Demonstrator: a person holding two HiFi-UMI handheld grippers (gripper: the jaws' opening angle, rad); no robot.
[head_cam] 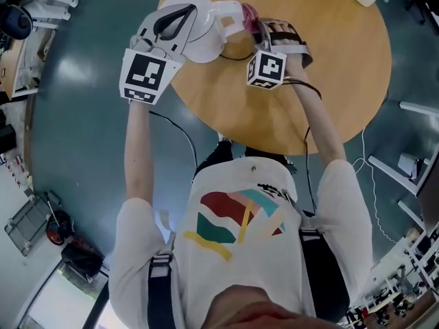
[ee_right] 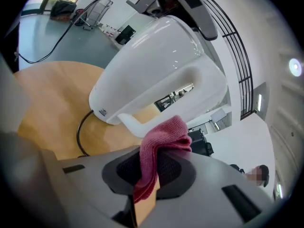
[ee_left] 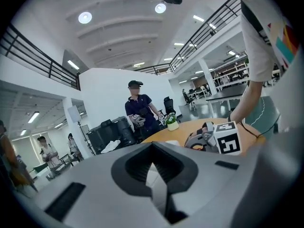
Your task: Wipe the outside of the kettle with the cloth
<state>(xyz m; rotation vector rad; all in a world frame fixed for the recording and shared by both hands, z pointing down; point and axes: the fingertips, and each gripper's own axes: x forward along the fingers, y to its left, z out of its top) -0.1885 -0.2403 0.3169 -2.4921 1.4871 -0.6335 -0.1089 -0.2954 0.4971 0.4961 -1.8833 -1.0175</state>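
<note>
My right gripper [ee_right: 146, 175] is clamped on the pink cloth [ee_right: 162, 137], whose bunched end lies against the handle of the white kettle [ee_right: 156, 63] on the round wooden table [head_cam: 333, 70]. My left gripper [head_cam: 180, 18] sits over the kettle's top, fingers together. Whether they pinch anything there, I can't quite tell.
</note>
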